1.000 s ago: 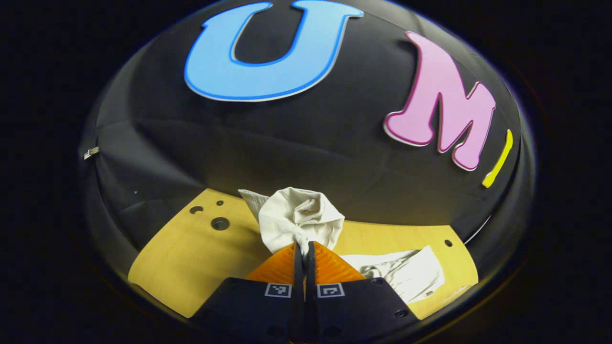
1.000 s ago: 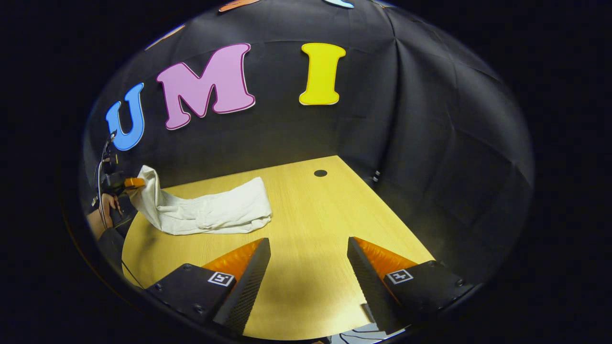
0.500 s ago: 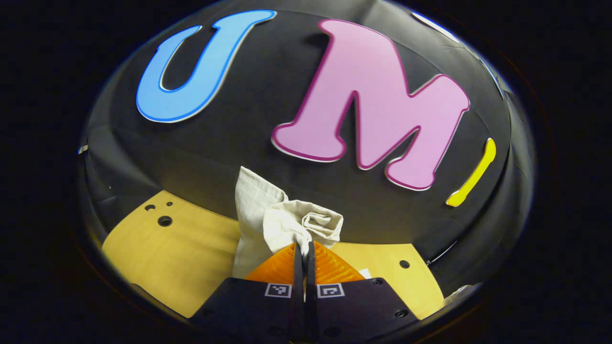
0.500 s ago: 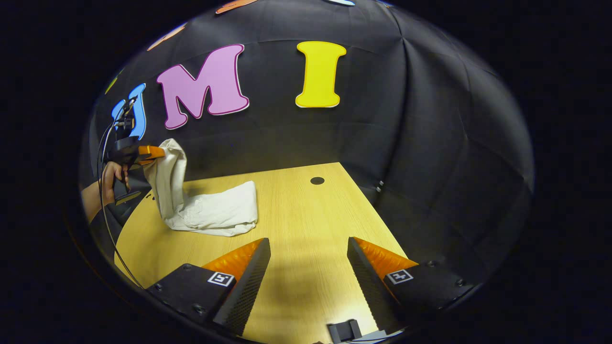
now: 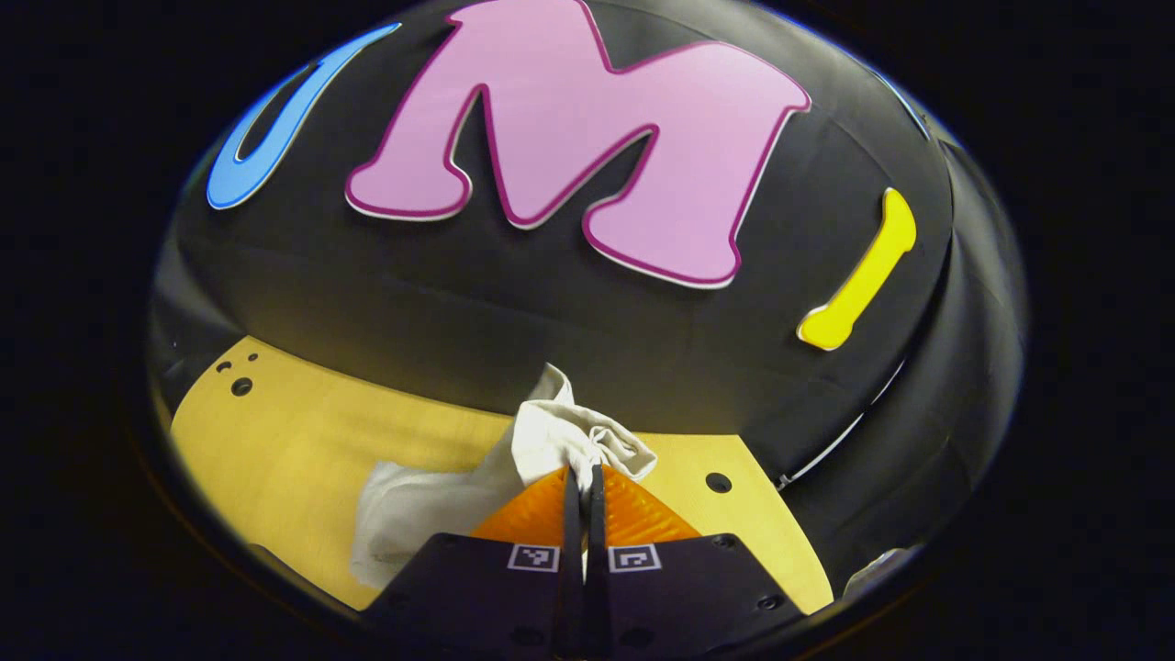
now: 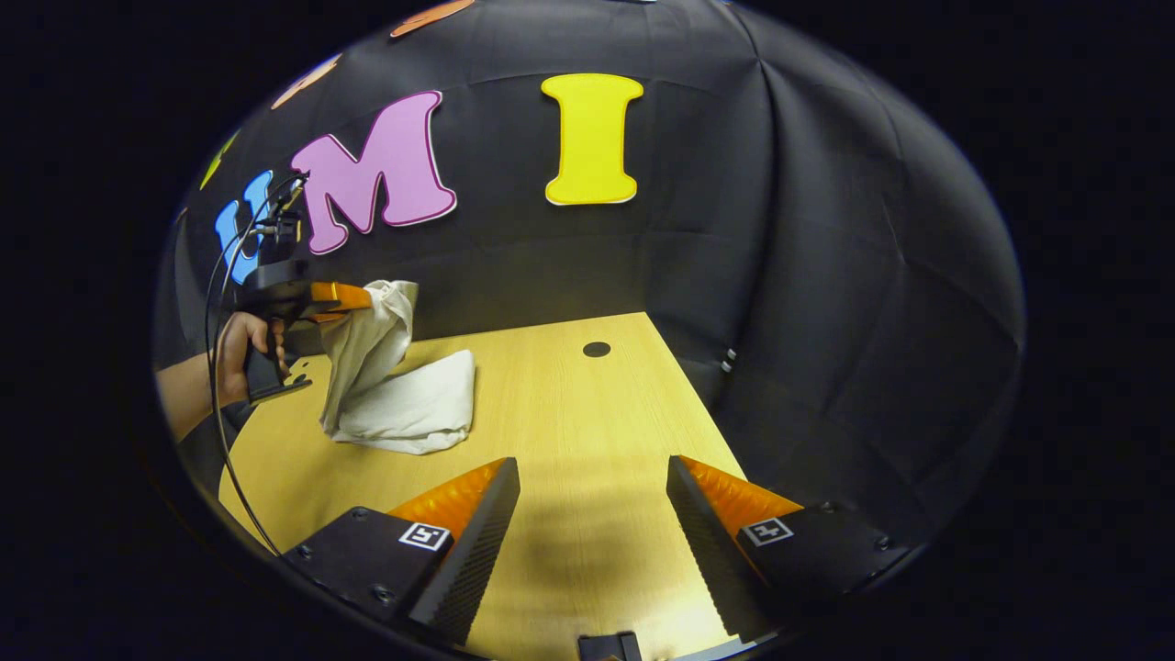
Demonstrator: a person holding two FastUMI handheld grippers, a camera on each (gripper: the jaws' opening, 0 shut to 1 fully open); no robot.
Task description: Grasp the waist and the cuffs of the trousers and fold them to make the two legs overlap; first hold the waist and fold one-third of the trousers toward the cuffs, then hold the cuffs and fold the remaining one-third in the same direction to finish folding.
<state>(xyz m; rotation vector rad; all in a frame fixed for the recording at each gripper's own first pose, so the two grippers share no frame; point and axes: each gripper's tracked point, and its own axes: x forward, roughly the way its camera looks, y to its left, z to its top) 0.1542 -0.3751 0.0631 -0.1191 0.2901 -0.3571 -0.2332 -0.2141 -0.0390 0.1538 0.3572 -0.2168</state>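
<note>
The cream-white cotton trousers (image 6: 404, 404) are lying partly folded on the pale wooden counter (image 6: 587, 431), with one end lifted off it. Your left gripper (image 5: 582, 470) is pinching that bunched end, jaws clamped together on the cloth, carrying it over the flat part. Your right gripper (image 6: 592, 477) is hovering well apart from the garment, jaws wide apart and empty.

Risks: you are gripping a small wad, so layers may be slipping out mid-carry. With nothing pinning the lower layers, they may be dragging and skewing the fold. Releasing early would be leaving the edge crumpled, not aligned.
</note>
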